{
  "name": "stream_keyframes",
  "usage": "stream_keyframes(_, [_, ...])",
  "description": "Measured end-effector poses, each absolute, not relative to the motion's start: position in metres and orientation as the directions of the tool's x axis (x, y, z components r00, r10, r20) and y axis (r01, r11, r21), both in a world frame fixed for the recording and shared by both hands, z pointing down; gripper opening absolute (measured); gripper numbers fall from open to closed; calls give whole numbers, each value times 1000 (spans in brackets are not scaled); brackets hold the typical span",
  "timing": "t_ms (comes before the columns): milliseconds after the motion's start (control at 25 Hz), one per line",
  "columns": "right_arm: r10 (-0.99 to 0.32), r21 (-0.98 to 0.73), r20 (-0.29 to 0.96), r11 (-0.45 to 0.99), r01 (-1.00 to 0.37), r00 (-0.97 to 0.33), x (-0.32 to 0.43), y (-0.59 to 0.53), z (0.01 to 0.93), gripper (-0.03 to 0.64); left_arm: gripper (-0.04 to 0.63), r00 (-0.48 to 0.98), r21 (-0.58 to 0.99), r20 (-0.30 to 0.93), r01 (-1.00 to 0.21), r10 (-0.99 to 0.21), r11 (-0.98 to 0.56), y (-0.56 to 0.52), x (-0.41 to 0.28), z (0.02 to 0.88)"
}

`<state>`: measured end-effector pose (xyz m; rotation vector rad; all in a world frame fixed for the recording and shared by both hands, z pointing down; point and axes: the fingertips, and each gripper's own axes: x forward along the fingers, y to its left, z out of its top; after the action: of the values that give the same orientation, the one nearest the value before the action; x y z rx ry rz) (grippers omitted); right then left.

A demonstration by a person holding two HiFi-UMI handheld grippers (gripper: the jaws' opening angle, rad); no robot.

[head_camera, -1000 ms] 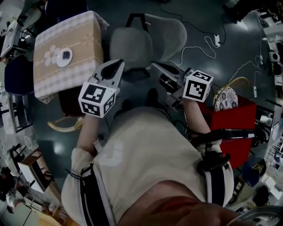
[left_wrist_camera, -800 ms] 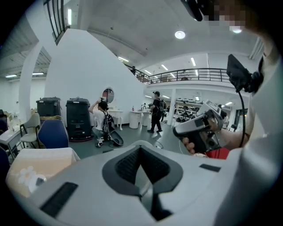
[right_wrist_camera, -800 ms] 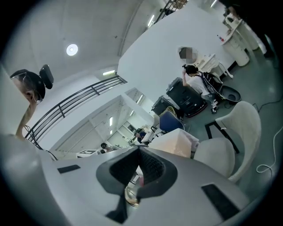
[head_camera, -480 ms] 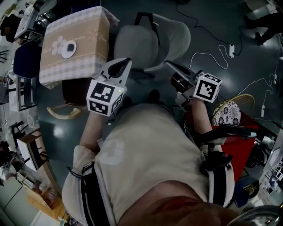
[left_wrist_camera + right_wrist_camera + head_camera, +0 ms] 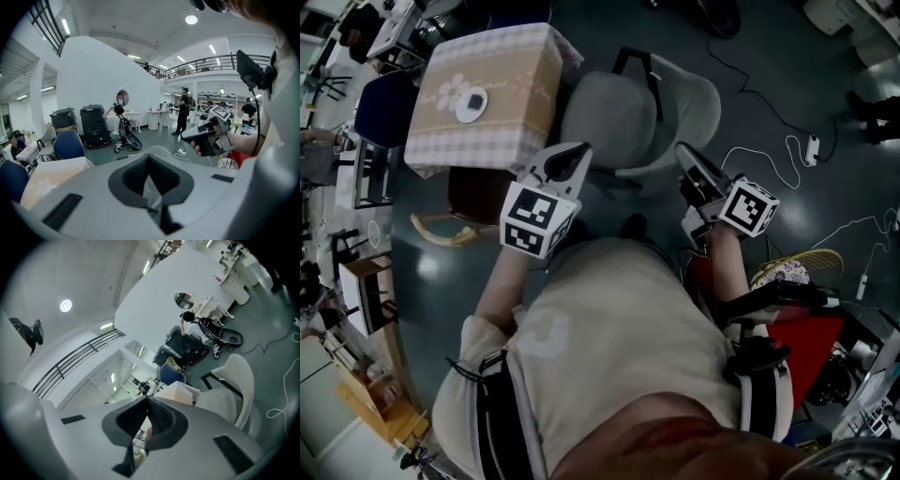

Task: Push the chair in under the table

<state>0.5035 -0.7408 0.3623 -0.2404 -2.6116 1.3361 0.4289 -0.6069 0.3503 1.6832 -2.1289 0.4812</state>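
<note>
Table with a checked cloth sits top-left, a white disc on it. The left gripper is just off the table's near corner, jaws pressed together with nothing in them. It has come forward toward the seat edge over the last second. The pale grey chair stands close beside the table on its right, seat toward the table and back away from it. It isn't under the table, and its spot relative to the table looks unchanged. The right gripper is also clamped closed and empty. It has swung out to just beside the near end of the chair back, but I can't tell if it touches. The red box lower right is well apart. The 2 grippers now flank the chair, so the approach looks done and the push hasn't started. The back likely needs shoving toward the table.
</note>
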Motion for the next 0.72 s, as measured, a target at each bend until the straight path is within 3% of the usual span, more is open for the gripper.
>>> stream_keyframes(200, [190, -829, 203, 555, -66, -960, 507, -779, 385, 12, 8, -241, -48, 522, -966, -818, 253, -617, 424, 353])
stream_keyframes(720, [-61, -582, 520, 705, -406, -852, 524, -880, 435, 12, 8, -243, -84, 548, -968, -800, 236, -623, 390, 365])
